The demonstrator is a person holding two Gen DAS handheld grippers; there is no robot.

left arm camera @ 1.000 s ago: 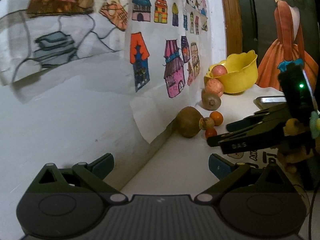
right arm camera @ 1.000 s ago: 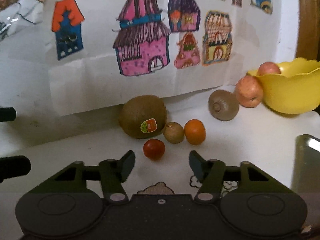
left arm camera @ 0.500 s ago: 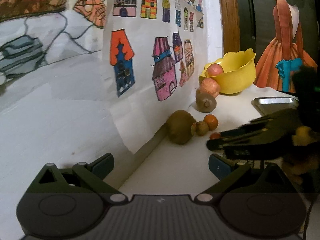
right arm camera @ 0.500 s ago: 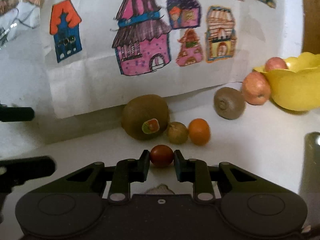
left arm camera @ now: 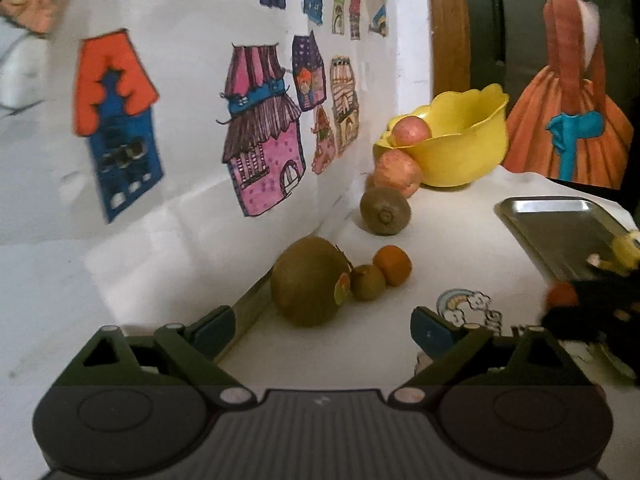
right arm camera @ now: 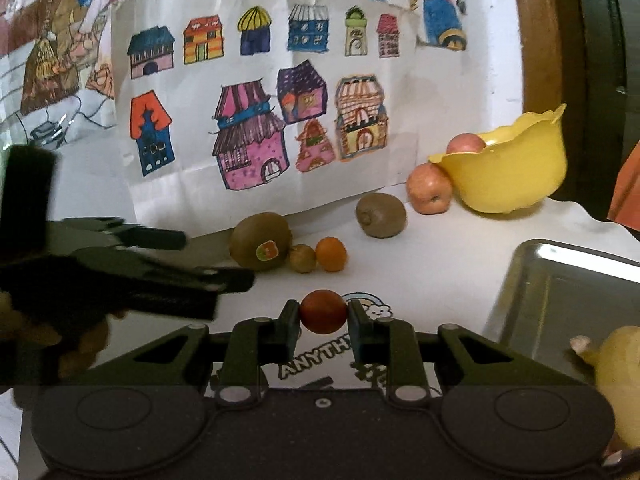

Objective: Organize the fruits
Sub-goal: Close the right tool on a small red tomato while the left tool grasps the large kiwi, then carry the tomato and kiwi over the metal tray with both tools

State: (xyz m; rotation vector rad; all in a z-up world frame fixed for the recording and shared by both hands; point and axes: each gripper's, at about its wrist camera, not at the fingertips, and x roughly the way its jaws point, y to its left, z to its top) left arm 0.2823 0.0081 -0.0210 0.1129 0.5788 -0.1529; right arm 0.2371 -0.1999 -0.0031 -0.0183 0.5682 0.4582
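Note:
My right gripper (right arm camera: 323,314) is shut on a small red fruit (right arm camera: 323,311), lifted above the white table. Behind it lie a large kiwi with a sticker (right arm camera: 260,246), a small kiwi (right arm camera: 302,258) and a small orange fruit (right arm camera: 331,254). Farther right rest another kiwi (right arm camera: 381,216) and an apple (right arm camera: 429,188) beside a yellow bowl (right arm camera: 508,168) that holds one more apple (right arm camera: 464,145). My left gripper (left arm camera: 322,326) stands open close to the sticker kiwi (left arm camera: 308,281), with nothing between its fingers. The red fruit (left arm camera: 562,295) also shows at the right edge of the left wrist view.
A metal tray (right arm camera: 568,300) lies at the right, with a yellow banana-like thing (right arm camera: 618,364) at its near edge. A wall with paper drawings of houses (right arm camera: 256,140) runs right behind the fruit. A dark door (left arm camera: 560,60) stands beyond the bowl.
My right gripper closed on the small red fruit and lifted it back, away from the other fruit. My left gripper swung to the right, nearer the sticker kiwi.

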